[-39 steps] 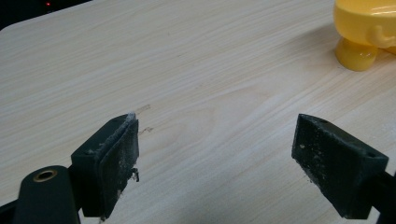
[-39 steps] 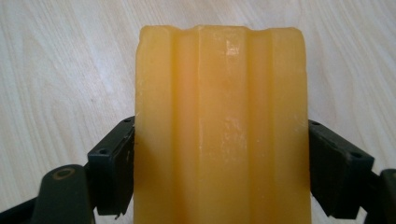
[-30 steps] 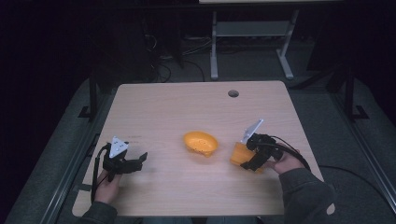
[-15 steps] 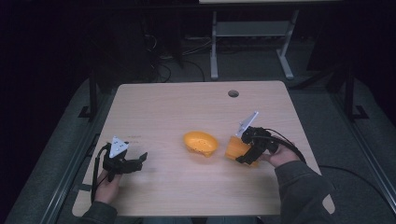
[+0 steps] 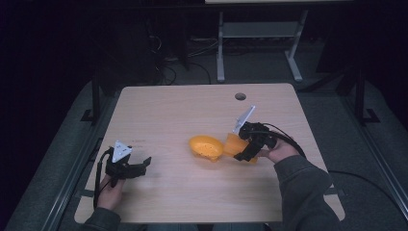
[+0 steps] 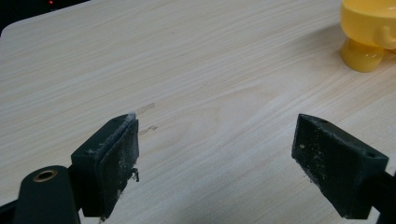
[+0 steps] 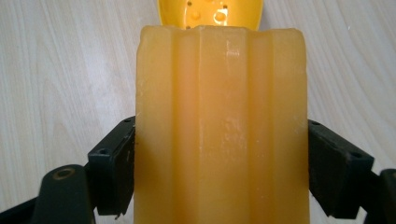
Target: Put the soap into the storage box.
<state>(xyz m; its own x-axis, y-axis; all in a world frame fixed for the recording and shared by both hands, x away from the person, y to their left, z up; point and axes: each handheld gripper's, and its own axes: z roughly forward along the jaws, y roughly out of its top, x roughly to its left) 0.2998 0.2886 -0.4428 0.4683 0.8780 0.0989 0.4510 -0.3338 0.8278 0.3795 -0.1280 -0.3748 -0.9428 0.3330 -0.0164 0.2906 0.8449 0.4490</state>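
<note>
Right tongs (image 5: 242, 153) clamp the ribbed orange block (image 7: 222, 126) beside the yellow bowl (image 5: 206, 147) — left tongs (image 5: 143, 165) gape, empty.

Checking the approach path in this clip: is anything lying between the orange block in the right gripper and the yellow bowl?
Nothing visible does. The right gripper is shut on the orange block, whose far end already reaches the yellow bowl. Bare table surrounds them.

Pale wooden table (image 5: 168, 110), dark room, grey floor (image 5: 53, 159).
</note>
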